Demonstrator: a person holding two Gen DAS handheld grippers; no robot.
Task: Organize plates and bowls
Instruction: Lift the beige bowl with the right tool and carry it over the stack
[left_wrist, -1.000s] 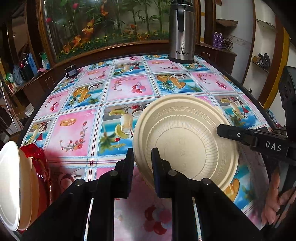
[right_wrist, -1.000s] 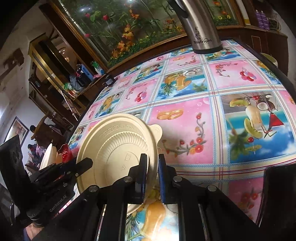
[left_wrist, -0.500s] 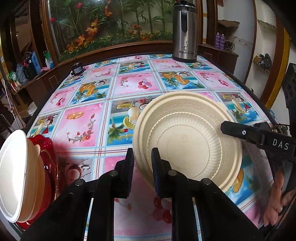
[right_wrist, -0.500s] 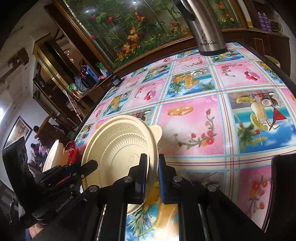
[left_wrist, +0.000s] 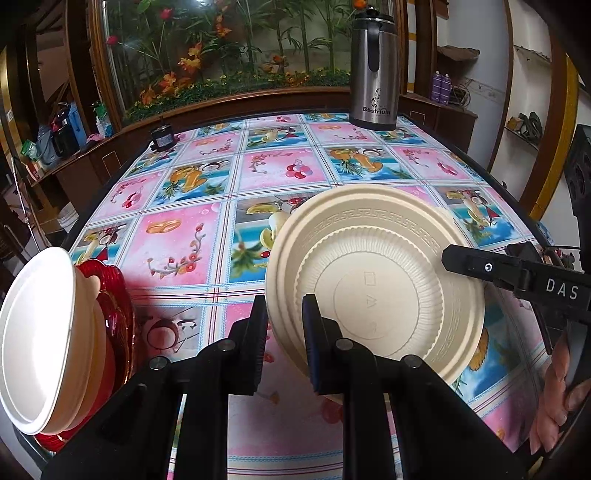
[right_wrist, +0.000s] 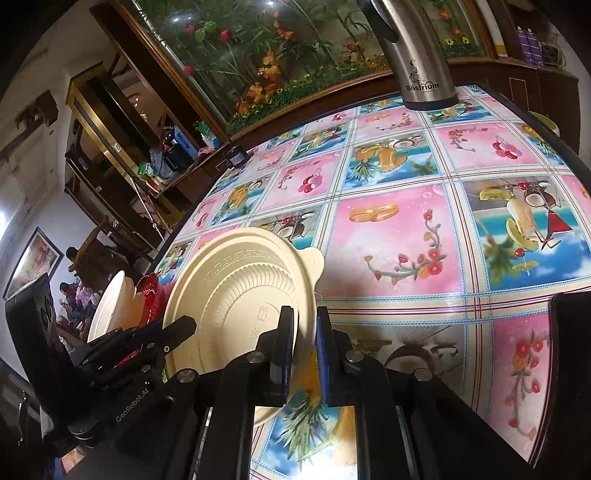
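A cream plate (left_wrist: 373, 280) with a key-pattern rim and a small tab hangs tilted above the table, held from both sides. My left gripper (left_wrist: 284, 321) is shut on its left rim. My right gripper (right_wrist: 304, 332) is shut on its right rim (right_wrist: 306, 295). The right gripper's finger (left_wrist: 465, 260) shows at the plate's right edge in the left wrist view. The left gripper's finger (right_wrist: 177, 330) reaches the cream plate (right_wrist: 236, 302) in the right wrist view. At the table's near left edge, white bowls (left_wrist: 40, 332) lean against red plates (left_wrist: 110, 295).
The table (left_wrist: 177, 243) has a pink and blue patterned cloth. A steel thermos jug (left_wrist: 373, 70) stands at the far edge, and a small dark object (left_wrist: 162, 138) sits at the far left. A hand (left_wrist: 557, 398) shows at the right. A planter window lies behind the table.
Both grippers have carried the cream plate a little to the left, toward the stack. The white bowls and red plates now show larger at the left. Neither grip has changed.
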